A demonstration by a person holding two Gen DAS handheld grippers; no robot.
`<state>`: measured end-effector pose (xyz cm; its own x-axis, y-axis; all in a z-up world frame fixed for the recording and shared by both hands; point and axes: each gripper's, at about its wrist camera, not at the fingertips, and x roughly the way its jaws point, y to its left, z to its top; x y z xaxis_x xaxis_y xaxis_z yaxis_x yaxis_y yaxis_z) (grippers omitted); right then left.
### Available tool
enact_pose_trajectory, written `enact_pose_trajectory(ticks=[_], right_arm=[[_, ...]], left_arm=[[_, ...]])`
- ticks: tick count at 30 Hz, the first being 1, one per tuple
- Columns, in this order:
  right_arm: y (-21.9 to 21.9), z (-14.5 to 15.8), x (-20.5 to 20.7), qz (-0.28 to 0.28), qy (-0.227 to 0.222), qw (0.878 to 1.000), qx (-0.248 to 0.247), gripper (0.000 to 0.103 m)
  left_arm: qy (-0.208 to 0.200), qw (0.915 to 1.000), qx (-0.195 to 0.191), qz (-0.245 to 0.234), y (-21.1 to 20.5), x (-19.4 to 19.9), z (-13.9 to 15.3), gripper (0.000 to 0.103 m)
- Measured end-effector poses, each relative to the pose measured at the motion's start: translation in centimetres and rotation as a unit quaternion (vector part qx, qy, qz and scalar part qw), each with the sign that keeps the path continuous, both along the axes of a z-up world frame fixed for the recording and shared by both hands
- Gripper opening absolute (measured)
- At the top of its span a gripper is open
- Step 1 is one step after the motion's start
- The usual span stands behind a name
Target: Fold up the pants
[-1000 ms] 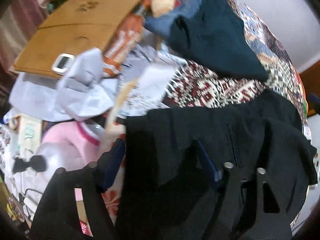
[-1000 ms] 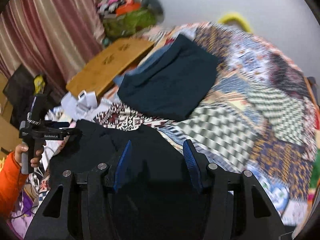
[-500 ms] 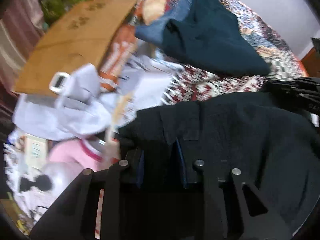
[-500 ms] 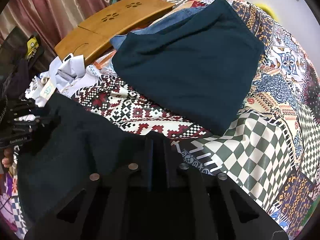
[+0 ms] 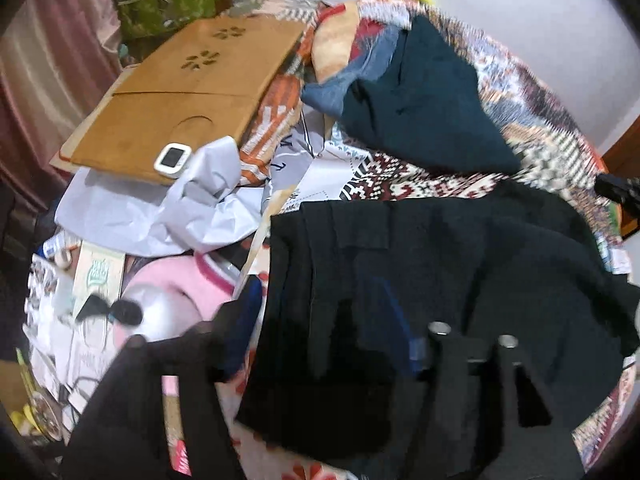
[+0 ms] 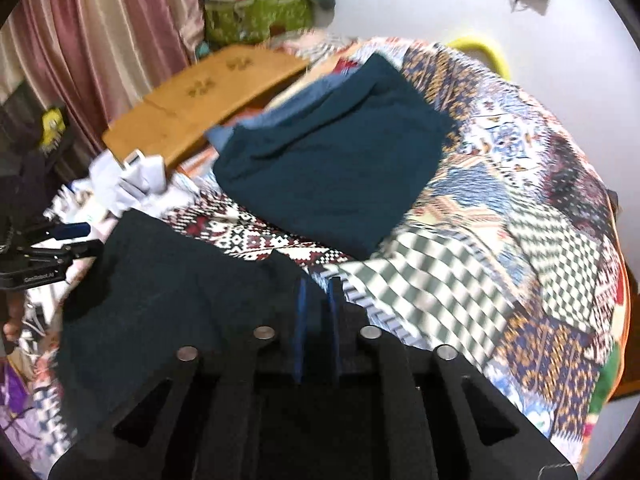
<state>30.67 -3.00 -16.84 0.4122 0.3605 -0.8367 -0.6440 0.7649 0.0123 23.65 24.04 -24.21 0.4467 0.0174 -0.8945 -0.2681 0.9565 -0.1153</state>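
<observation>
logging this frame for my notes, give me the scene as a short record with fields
surface: patchwork quilt on a bed
garment in work: black pants, lying on the quilt's near side
left tool: opening, wide, pants edge between its fingers
right tool: narrow gap, opening, pants fabric under it
other clothing: folded dark teal garment over something blue, beyond the pants
clutter at left: wooden lap tray, crumpled white paper
</observation>
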Motion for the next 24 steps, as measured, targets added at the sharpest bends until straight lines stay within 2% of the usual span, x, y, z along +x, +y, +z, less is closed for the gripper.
enact_pose_trajectory(ticks=[1, 4, 12, 16, 19, 24], right_arm=[[-0.9, 0.6, -0.8, -0.002, -0.005, 1.000, 0.007, 0.022], [-3.1, 1.4, -3.0, -0.007, -0.019, 1.000, 0.018, 0.028], [-10.0, -0.1, -7.8, -0.040, -0.054, 0.998, 0.000, 0.034], [-13.7, -1.6, -9.1, -0.073, -0.059, 0.996, -0.014, 0.036], [-16.1, -2.6, -9.5, -0.098, -0.056, 0.993, -0.018, 0.039], [-19.7, -5.1, -9.4, -0.140, -0.026, 0.990, -0.019, 0.039]], left_arm=[[-0.005, 1.0000, -0.003, 0.006, 0.0, -0.8, 0.4, 0.068], [-0.005, 0.9994, -0.026, 0.021, 0.0, -2.8, 0.9, 0.070], [0.033, 0.9909, -0.120, 0.050, -1.1, -6.4, -1.3, 0.070], [0.051, 0.9799, -0.178, 0.074, -1.7, -7.4, -3.0, 0.070], [0.049, 0.9703, -0.219, 0.089, -1.9, -7.9, -3.8, 0.070], [0.043, 0.9520, -0.278, 0.120, -1.5, -7.5, -4.9, 0.071]])
